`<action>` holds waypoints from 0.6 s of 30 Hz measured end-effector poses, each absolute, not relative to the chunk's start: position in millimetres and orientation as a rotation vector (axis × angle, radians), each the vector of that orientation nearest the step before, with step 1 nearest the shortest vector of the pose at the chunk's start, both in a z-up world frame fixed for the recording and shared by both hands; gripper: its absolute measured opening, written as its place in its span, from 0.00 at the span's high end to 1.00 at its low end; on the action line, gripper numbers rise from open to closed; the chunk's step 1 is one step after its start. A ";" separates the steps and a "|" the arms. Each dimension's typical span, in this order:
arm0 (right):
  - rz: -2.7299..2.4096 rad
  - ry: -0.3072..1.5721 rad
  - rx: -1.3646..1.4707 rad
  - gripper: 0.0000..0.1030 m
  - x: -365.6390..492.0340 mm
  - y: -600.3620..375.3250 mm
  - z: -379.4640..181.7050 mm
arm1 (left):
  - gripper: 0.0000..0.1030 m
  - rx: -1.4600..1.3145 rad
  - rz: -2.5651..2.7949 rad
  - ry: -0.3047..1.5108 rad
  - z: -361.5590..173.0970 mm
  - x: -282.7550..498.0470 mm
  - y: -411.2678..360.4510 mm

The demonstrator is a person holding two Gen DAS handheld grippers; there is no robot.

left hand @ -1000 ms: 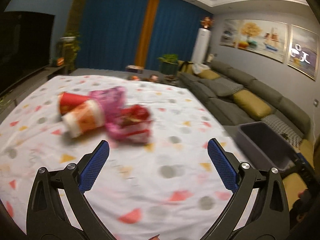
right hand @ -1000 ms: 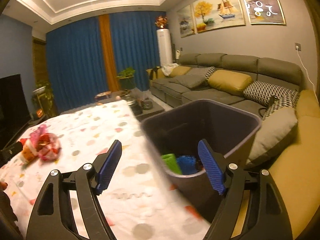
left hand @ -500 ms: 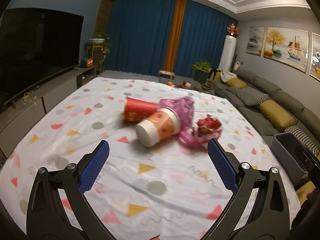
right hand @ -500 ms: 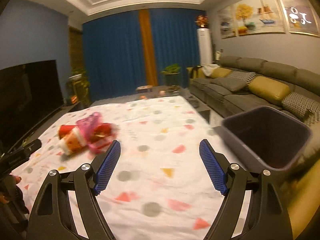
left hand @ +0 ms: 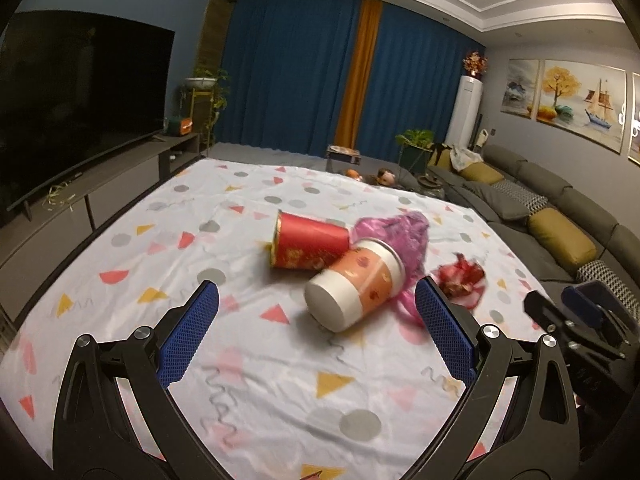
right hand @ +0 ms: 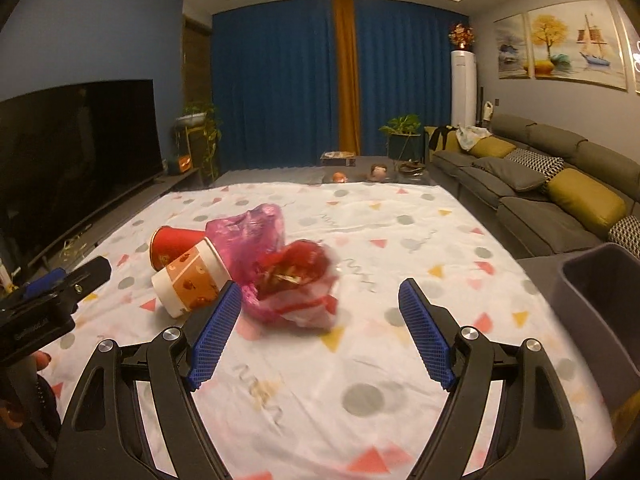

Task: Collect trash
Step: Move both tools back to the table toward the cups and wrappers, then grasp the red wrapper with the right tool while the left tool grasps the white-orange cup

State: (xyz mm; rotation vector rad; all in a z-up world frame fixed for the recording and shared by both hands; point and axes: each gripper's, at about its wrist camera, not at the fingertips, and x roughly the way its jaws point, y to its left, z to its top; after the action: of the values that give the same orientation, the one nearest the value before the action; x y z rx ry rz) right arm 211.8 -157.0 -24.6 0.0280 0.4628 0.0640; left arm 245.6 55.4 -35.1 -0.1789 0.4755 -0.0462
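Note:
A pile of trash lies on the patterned tablecloth [left hand: 240, 380]: a red paper cup [left hand: 306, 245] on its side, an orange-and-white cup [left hand: 356, 290] on its side, a crumpled pink plastic bag [left hand: 400, 236] and a red snack wrapper [left hand: 460, 276]. My left gripper [left hand: 316, 336] is open and empty, just short of the orange cup. My right gripper [right hand: 320, 336] is open and empty, with the red wrapper [right hand: 298, 280] just beyond its fingers. The cups [right hand: 188, 276] and pink bag [right hand: 250, 236] lie left of the wrapper. The grey trash bin [right hand: 600, 300] stands at the table's right edge.
A grey sofa [right hand: 540, 184] with yellow cushions runs along the right. A dark TV [left hand: 68, 112] on a low cabinet stands on the left. Blue curtains and plants are at the back. The right gripper shows at the right edge of the left wrist view [left hand: 584, 320].
Both grippers have swung away from the bin toward the trash pile and come closer to it. The bin has slid to the right edge of the right wrist view. Both stay open.

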 end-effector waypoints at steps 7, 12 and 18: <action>0.083 0.521 0.005 0.32 253.4 -137.7 -40.1 | 0.06 -0.244 -0.009 0.470 -38.5 267.2 78.4; 0.095 0.560 -0.009 0.44 274.2 -129.0 -49.6 | 0.06 -0.243 -0.063 0.491 -47.5 275.8 74.3; 0.106 0.613 -0.016 0.67 291.1 -123.7 -58.1 | 0.06 -0.241 -0.132 0.551 -59.7 290.3 64.6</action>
State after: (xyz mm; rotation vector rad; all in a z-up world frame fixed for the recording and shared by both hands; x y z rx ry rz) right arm 291.1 -123.7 -58.1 -0.0157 0.6133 0.1058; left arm 290.3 64.6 -59.7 -0.2406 0.5508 -0.1325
